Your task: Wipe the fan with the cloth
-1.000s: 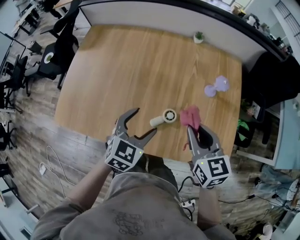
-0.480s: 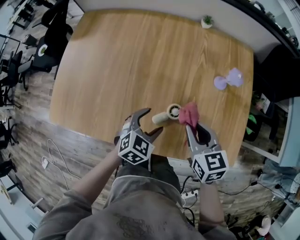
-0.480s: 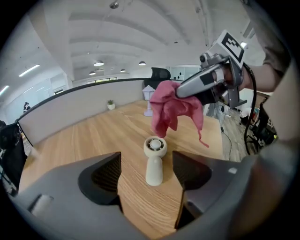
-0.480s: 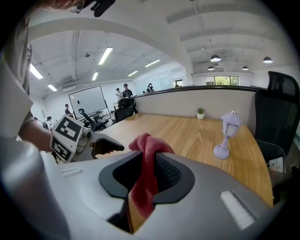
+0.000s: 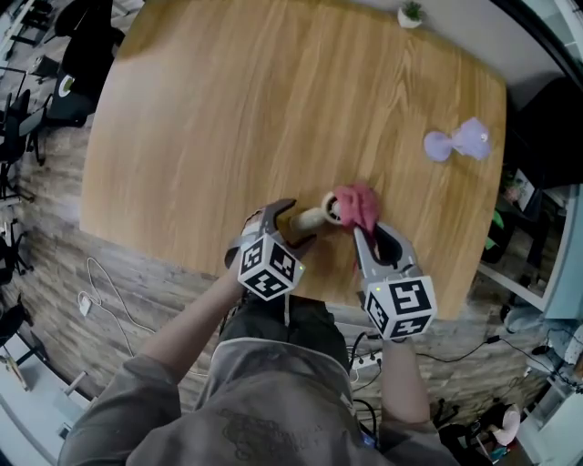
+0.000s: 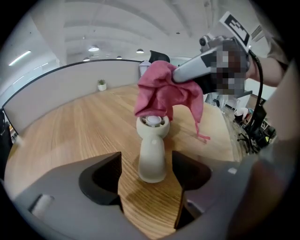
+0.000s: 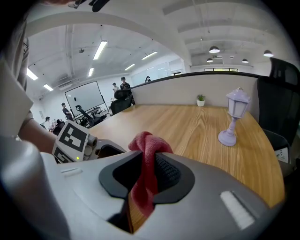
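A small cream handheld fan (image 5: 314, 217) lies on the wooden table (image 5: 237, 109) near its front edge. In the left gripper view its handle (image 6: 151, 159) points toward me and its round head (image 6: 152, 123) away. My left gripper (image 5: 291, 226) is open, its jaws on either side of the handle (image 6: 146, 164) with a gap on both sides. My right gripper (image 5: 357, 232) is shut on a pink cloth (image 5: 357, 206), which bunches out between its pads (image 7: 149, 166). The cloth (image 6: 164, 93) drapes over the top of the fan's head.
A lilac lamp-shaped ornament (image 5: 455, 141) lies on the table's right side, and a tiny potted plant (image 5: 411, 13) stands at the far edge. Office chairs (image 5: 82, 55) stand off the left side. Cables (image 5: 100, 291) lie on the floor near me.
Both grippers have come down to the table. The left jaws now straddle the fan's handle, and the cloth in the right gripper has moved onto the fan's head.
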Demonstrator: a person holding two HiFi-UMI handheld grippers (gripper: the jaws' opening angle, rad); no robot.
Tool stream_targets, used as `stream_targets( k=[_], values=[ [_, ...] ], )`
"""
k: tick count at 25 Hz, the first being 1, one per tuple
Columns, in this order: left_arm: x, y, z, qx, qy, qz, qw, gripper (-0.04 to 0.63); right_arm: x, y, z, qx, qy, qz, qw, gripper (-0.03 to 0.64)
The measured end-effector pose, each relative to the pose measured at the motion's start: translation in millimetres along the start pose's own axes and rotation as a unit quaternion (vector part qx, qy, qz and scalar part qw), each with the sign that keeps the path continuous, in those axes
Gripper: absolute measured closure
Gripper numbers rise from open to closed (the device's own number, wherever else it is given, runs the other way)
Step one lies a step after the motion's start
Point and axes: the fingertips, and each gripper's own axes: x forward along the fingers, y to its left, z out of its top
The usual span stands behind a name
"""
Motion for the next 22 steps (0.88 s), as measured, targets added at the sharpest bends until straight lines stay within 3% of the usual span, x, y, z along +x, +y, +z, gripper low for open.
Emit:
stream_targets(
  k=[9, 22],
  values=[
    [11, -4, -9, 0.013, 0.006, -0.023, 0.9996, 0.387, 19, -9, -20, 0.004, 0.032, -0.001, 0.999, 0.538],
    [8, -5, -9, 0.014, -0.016, -0.025, 0.9995, 0.394, 72, 66, -46, -0.067, 0.109, 0.093, 0.987, 0.538]
  ],
)
